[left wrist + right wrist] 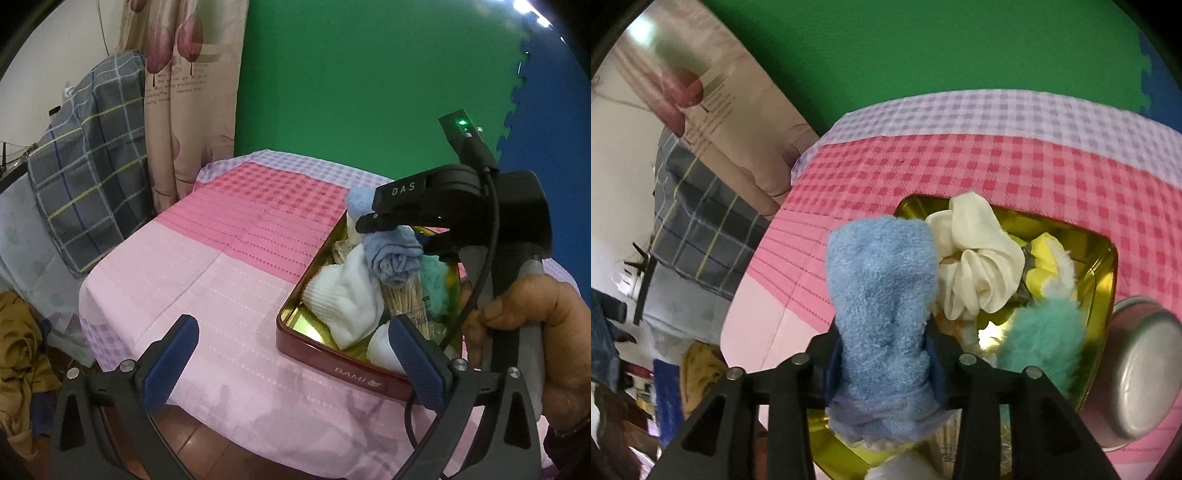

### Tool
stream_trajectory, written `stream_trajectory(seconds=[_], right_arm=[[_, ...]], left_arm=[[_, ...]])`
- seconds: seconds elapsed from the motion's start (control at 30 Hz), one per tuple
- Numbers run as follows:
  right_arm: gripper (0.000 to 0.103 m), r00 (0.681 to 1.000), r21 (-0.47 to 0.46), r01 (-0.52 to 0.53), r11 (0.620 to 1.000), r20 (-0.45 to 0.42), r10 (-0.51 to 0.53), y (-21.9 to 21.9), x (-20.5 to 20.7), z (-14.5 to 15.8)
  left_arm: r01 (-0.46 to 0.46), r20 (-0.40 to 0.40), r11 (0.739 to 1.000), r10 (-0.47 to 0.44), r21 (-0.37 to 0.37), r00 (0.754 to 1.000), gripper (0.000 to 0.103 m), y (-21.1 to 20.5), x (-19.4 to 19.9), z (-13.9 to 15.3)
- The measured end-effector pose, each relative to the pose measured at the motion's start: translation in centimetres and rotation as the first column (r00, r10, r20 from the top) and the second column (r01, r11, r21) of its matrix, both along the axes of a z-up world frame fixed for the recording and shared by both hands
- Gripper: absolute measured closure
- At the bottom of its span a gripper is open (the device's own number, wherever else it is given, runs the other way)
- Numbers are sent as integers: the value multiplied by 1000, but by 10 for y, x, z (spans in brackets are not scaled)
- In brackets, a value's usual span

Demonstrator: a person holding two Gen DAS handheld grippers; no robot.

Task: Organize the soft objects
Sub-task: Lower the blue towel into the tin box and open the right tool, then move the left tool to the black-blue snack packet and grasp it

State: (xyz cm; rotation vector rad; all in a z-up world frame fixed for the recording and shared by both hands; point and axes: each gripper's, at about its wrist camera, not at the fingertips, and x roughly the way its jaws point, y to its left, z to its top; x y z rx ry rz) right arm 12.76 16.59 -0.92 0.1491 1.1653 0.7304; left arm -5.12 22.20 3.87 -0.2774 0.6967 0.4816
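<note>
Right gripper (882,354) over the red tin (332,363), jaws close around the rolled blue towel (882,295) — towel sits between the pads, both touching it. Left gripper (291,362) spread wide, nothing in it, hovering at the tin's near-left corner. Tin sits toward the right side of the pink checked tablecloth (207,273). Inside: white socks (347,295), cream scrunchie (979,258), teal fluffy item (1045,339), a bundle of cotton swabs (406,299). Metal can (1141,369) just beside the tin's right edge. A hand (535,332) grips the right tool's handle.
</note>
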Motion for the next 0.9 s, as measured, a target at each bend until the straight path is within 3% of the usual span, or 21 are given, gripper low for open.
stream_trajectory(seconds=[0.33,0.47,0.53,0.7,0.8,0.9], right_arm=[[51,1000,128,20,992,17,-23,-34,2,22],[51,997,131,19,991,66,-28,-42,-4,36],[51,990,142,-12,990,141,-8,-52,-15,48],[51,917,87,0,996,398,-35,-117,-57,61],[51,838,43,79,996,539,-90,-178,-82,52],[46,781,2,194,981,605,-156,-249,-94,36]], left_arm=[[-4,-16,1000,4,0,1000,1,0,2,-2],[0,-16,1000,0,17,1000,1,-2,2,-1],[3,-16,999,-3,31,1000,1,-4,2,-1],[9,-12,1000,-9,26,1000,1,-5,2,-1],[18,-3,1000,-18,22,1000,1,-8,-1,1],[39,4,999,-39,21,999,1,-16,-2,2]])
